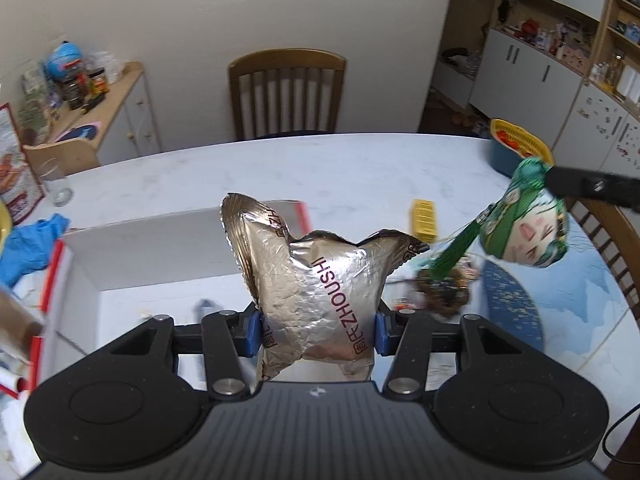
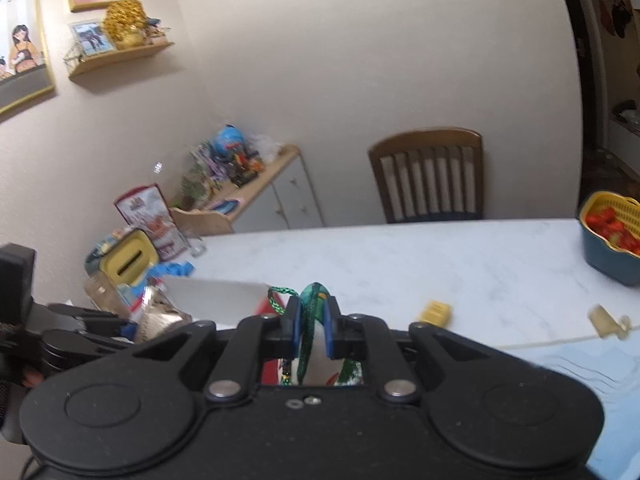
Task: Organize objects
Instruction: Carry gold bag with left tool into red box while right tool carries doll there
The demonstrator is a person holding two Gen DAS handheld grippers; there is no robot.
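Observation:
My left gripper [image 1: 318, 330] is shut on a crinkled silver foil pouch [image 1: 316, 284] printed "ZHOUSHI", held above an open white cardboard box [image 1: 160, 248] with red edges. My right gripper [image 2: 314, 322] is shut on the green cord of a green-haired character plush charm [image 2: 308, 336]. In the left wrist view the charm [image 1: 528, 232] hangs in the air at the right with its green tassel trailing down, and the right gripper's finger [image 1: 592, 188] pinches its top. The pouch also shows in the right wrist view [image 2: 160, 316] at the left.
A white marble table [image 1: 320, 168] carries a small yellow box [image 1: 425, 220], a blue bowl with a yellow strainer of red fruit [image 1: 516, 148], a blue glove [image 1: 32, 248], a glass [image 1: 54, 180] and a blue mat [image 1: 516, 312]. A wooden chair [image 1: 286, 92] stands behind.

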